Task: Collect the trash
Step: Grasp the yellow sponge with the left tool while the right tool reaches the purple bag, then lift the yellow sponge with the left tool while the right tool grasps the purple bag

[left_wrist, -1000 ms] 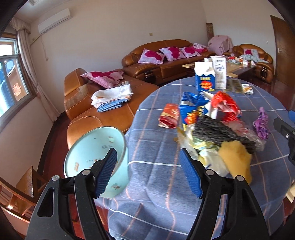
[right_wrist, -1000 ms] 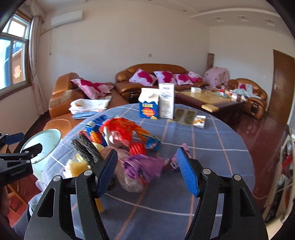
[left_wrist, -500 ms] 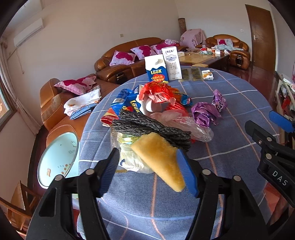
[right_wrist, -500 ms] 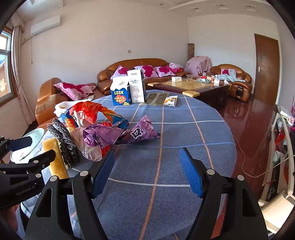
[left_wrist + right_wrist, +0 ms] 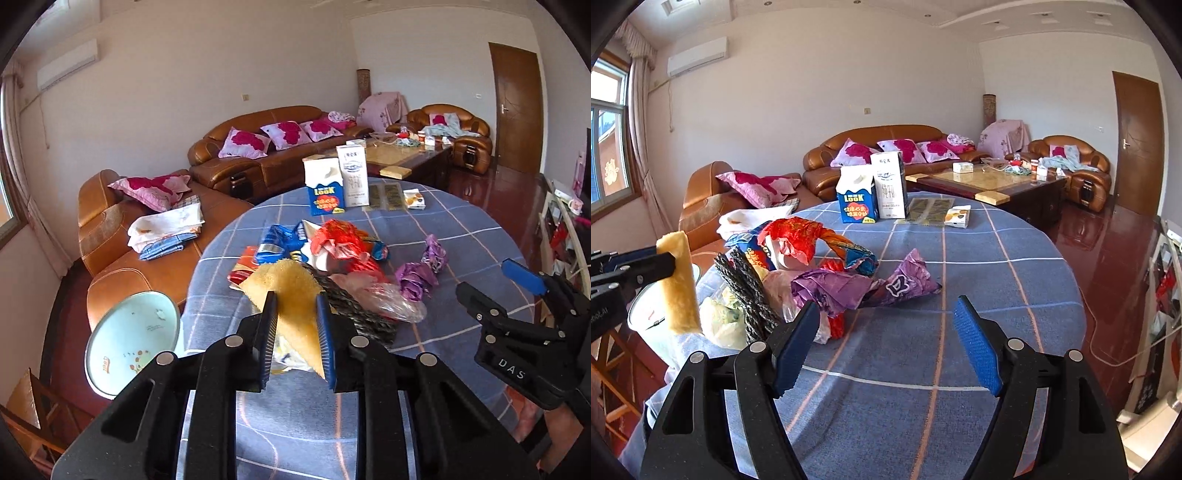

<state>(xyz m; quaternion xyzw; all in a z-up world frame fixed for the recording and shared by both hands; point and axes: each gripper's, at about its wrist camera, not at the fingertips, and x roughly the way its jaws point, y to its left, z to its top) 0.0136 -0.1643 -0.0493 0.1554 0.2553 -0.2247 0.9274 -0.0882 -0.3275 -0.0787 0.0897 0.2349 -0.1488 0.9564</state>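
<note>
My left gripper (image 5: 295, 338) is shut on a yellow sponge (image 5: 291, 295) and holds it above the table's left edge; the sponge (image 5: 677, 284) also shows in the right wrist view. A trash pile lies behind it: black mesh (image 5: 354, 310), clear plastic bag (image 5: 384, 299), red wrapper (image 5: 340, 236), blue snack bag (image 5: 277, 245), purple wrapper (image 5: 417, 277). A pale blue trash bin (image 5: 133, 354) stands below the table at the left. My right gripper (image 5: 886, 350) is open and empty, just short of the purple wrapper (image 5: 849, 291).
The round table (image 5: 960, 295) has a blue checked cloth. Two cartons (image 5: 871, 195) and a small box (image 5: 956, 216) stand at its far side. Brown sofas (image 5: 258, 162), a coffee table (image 5: 990, 181) and a wooden chair (image 5: 26, 406) surround it.
My left gripper has closed on the yellow sponge and lifted it off the pile. My right gripper has stayed open and shifted slightly toward the purple wrapper.
</note>
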